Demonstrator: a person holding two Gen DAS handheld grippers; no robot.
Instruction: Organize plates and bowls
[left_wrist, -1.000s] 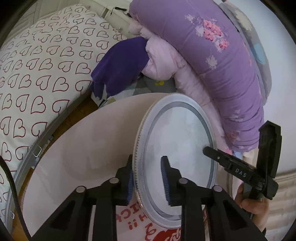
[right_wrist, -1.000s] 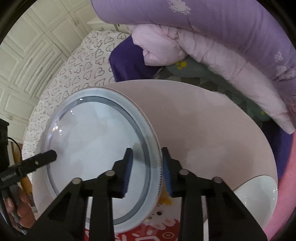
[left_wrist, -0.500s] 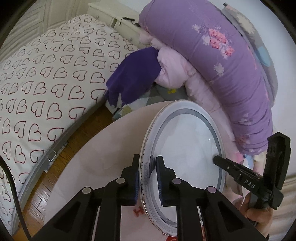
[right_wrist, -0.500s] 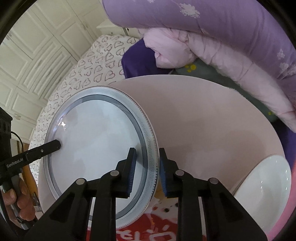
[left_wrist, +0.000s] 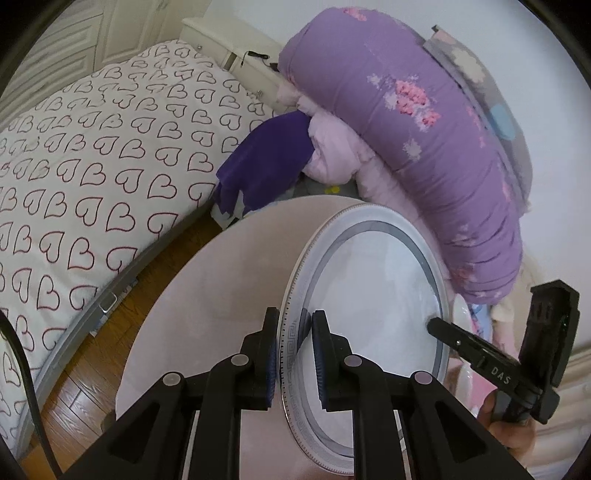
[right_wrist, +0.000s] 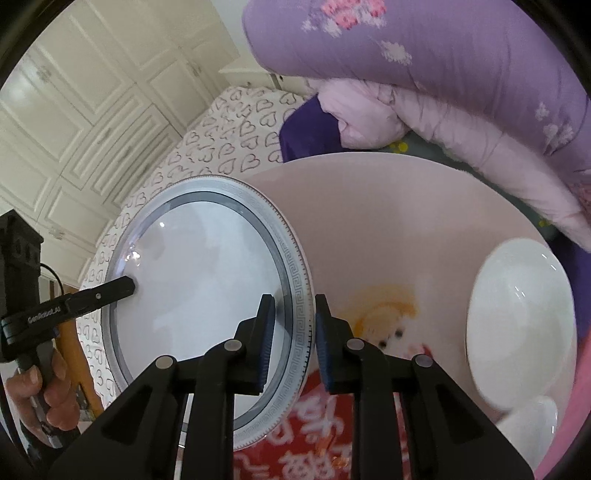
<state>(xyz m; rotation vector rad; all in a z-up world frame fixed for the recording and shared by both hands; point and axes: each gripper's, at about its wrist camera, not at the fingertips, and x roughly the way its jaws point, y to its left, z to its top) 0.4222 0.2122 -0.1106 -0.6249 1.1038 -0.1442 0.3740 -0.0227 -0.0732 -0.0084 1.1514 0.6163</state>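
Note:
A large white plate (left_wrist: 373, 317) with a grey ring and a patterned rim is held up off the round pink table (left_wrist: 221, 295) between both grippers. My left gripper (left_wrist: 293, 354) is shut on its left rim. My right gripper (right_wrist: 295, 339) is shut on the opposite rim of the plate (right_wrist: 199, 291). Each gripper shows at the far rim in the other's view: the right gripper (left_wrist: 439, 328) and the left gripper (right_wrist: 122, 288). A white bowl (right_wrist: 521, 325) sits on the table at the right, with another white dish (right_wrist: 532, 421) below it.
The table (right_wrist: 388, 229) carries a red and cartoon print near its front. A heart-patterned bed (left_wrist: 92, 155) lies left, over wood floor (left_wrist: 110, 350). Purple and pink bedding (left_wrist: 424, 140) is piled behind the table. White cupboards (right_wrist: 85, 110) stand behind.
The left gripper closed onto the plate rim, and both grippers lifted the plate higher above the table. The white bowl has come further into the right wrist view.

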